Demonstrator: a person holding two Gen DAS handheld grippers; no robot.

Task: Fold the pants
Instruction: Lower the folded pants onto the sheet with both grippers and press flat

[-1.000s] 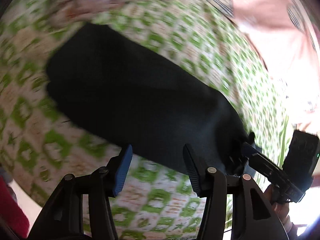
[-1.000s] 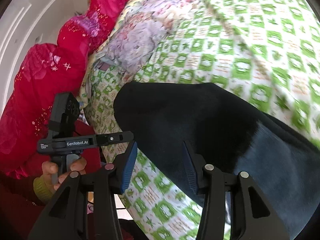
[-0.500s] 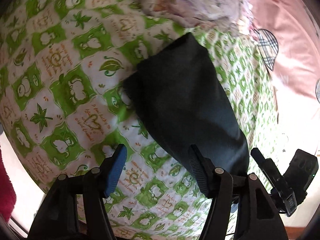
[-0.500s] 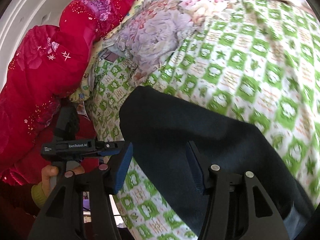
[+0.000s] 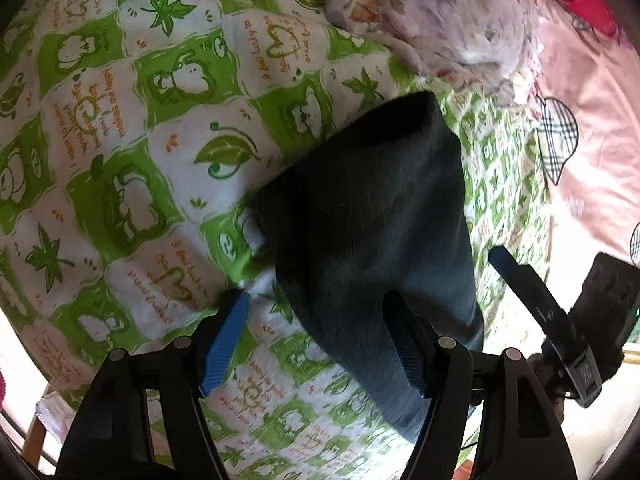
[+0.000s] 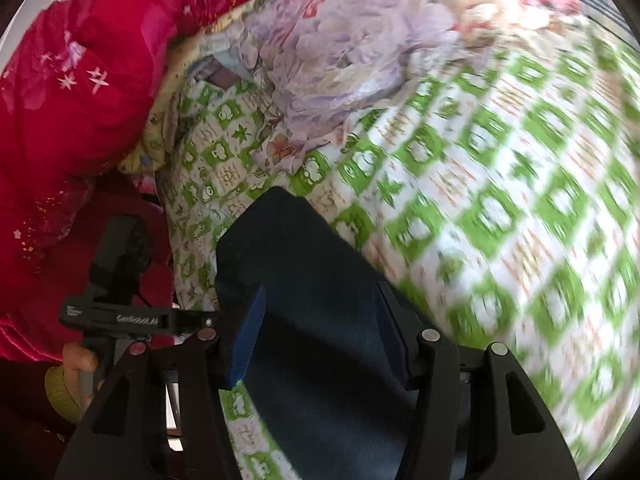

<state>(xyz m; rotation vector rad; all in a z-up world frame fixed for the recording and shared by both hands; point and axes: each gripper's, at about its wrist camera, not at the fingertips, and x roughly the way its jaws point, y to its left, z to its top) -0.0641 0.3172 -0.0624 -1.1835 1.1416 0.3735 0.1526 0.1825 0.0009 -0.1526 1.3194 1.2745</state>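
Now, nearest first:
Left gripper (image 5: 316,340): jaws spread wide, holding nothing; the near edge of the dark pants (image 5: 376,232) lies between the fingers, the right finger over the cloth, the left over the bedsheet (image 5: 120,128).
Right gripper (image 6: 320,328): jaws likewise apart and empty, straddling the pants (image 6: 312,280) squarely, so by my judgement the better placed to pinch.
Pants: a narrow, already doubled band lying flat on the bed; the long axis runs from the grippers away toward the floral quilt (image 6: 344,48). The far end is square and sits just short of that quilt.
Next move: likely carrying one end along that axis onto the other.
Writing: "GenRobot.AI" on the left gripper's bar, blurred; orange script on the sheet, partly "so lucky".
Farther: red padded jacket (image 6: 80,80), pink bedding (image 5: 592,120).
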